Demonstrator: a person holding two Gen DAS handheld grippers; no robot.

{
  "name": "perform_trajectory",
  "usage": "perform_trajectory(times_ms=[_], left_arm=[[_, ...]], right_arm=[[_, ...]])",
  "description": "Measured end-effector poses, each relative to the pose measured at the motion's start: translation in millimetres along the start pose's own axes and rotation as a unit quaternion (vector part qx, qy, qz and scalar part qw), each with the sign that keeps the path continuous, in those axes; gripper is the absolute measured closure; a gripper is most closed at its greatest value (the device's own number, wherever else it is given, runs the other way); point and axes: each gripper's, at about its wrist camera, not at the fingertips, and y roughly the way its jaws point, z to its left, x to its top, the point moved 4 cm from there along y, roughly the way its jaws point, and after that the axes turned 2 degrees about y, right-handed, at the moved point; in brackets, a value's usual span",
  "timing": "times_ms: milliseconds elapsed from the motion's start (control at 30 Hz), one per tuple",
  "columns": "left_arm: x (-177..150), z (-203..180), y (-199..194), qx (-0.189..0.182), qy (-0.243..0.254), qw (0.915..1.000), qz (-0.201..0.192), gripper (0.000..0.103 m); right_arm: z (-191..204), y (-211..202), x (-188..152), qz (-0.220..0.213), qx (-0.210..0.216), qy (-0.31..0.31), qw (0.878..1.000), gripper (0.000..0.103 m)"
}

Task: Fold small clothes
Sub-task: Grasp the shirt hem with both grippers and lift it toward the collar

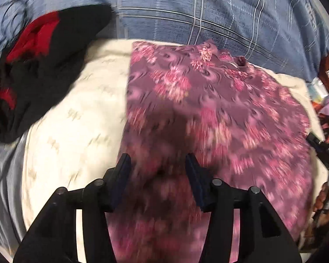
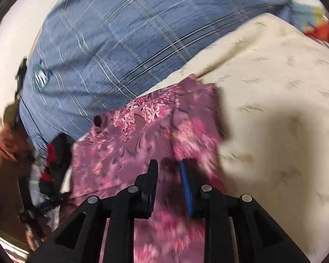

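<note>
Fingers first: my left gripper (image 1: 158,164) stands with its jaws apart over the near part of the purple floral garment (image 1: 208,114), and nothing is pinched between them that I can see. My right gripper (image 2: 168,171) has its jaws much closer, with a narrow gap still showing and cloth beneath; through the blur I cannot tell whether a fold is caught there. The garment lies spread on the cream cloth (image 1: 72,114), its far edge near the blue plaid bedding (image 1: 186,11).

The risk, as I judge it, is closing on too much: the cream cloth sits directly under the garment, so a deep bite could lift both layers and drag the fold askew. One hand gripping and the other empty would twist the piece. The black and red clothing (image 1: 39,50) lies close at my left and could snag if I sweep that way.
</note>
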Motion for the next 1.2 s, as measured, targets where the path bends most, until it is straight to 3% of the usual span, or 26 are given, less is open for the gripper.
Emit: perform_trajectory(times_ms=[67,100,133,200,367,533,700,933,1000,1033,1067,1100,1167,1200], left_arm=[[-17.2,17.0,-14.6,-0.013,-0.026,0.9995,0.008,0.052],[-31.5,32.7,-22.4,-0.014,-0.047,0.9987,0.017,0.052],[-36.9,31.1,-22.3,-0.014,-0.058,0.9980,0.021,0.052],[-65.9,52.2,-29.5,-0.031,-0.096,0.9942,0.037,0.052],[-125.5,53.5,-37.7,-0.081,-0.132,0.9847,0.080,0.044],[-174.9,35.4,-52.3,-0.116,-0.116,0.9832,0.080,0.026],[-215.1,13.9,-61.3,-0.121,-0.069,0.9858,0.094,0.021],[-244.2,0.0,-53.5,-0.131,-0.043,0.9813,0.134,0.021],[-246.8,1.3,-53.0,-0.124,-0.046,0.9825,0.131,0.028],[-247.9,2.0,-53.5,-0.118,-0.045,0.9835,0.129,0.035],[-248.5,2.2,-53.6,-0.111,-0.044,0.9845,0.128,0.046],[-249.5,3.6,-54.7,-0.102,-0.041,0.9857,0.128,0.054],[-253.3,6.6,-54.3,-0.112,-0.046,0.9833,0.136,0.093],[-255.2,7.7,-54.4,-0.134,-0.058,0.9790,0.142,0.098]], right_arm=[[-3.4,-17.4,-14.4,0.004,0.000,-0.005,1.000,0.075],[-10.2,-33.4,-28.1,0.011,-0.011,-0.005,1.000,0.059],[-18.7,-44.0,-42.1,0.019,-0.025,-0.007,0.999,0.054],[-26.0,-59.1,-66.0,0.023,-0.029,-0.011,0.999,0.054],[-35.2,-97.9,-128.5,0.037,-0.001,-0.024,0.999,0.053],[-38.9,-115.8,-173.0,0.082,0.021,-0.037,0.996,0.051],[-40.5,-123.3,-201.9,0.128,0.044,-0.053,0.989,0.051],[-39.0,-121.6,-226.1,0.192,0.042,-0.103,0.975,0.054],[-38.2,-118.5,-232.9,0.207,0.025,-0.126,0.970,0.069],[-37.6,-116.7,-236.0,0.212,0.009,-0.145,0.966,0.076],[-37.2,-115.7,-237.2,0.215,0.000,-0.155,0.964,0.091],[-36.7,-116.1,-239.1,0.217,-0.006,-0.165,0.962,0.095],[-34.7,-119.7,-239.0,0.212,0.006,-0.165,0.963,0.097],[-32.9,-122.9,-238.3,0.208,0.015,-0.161,0.965,0.097]])
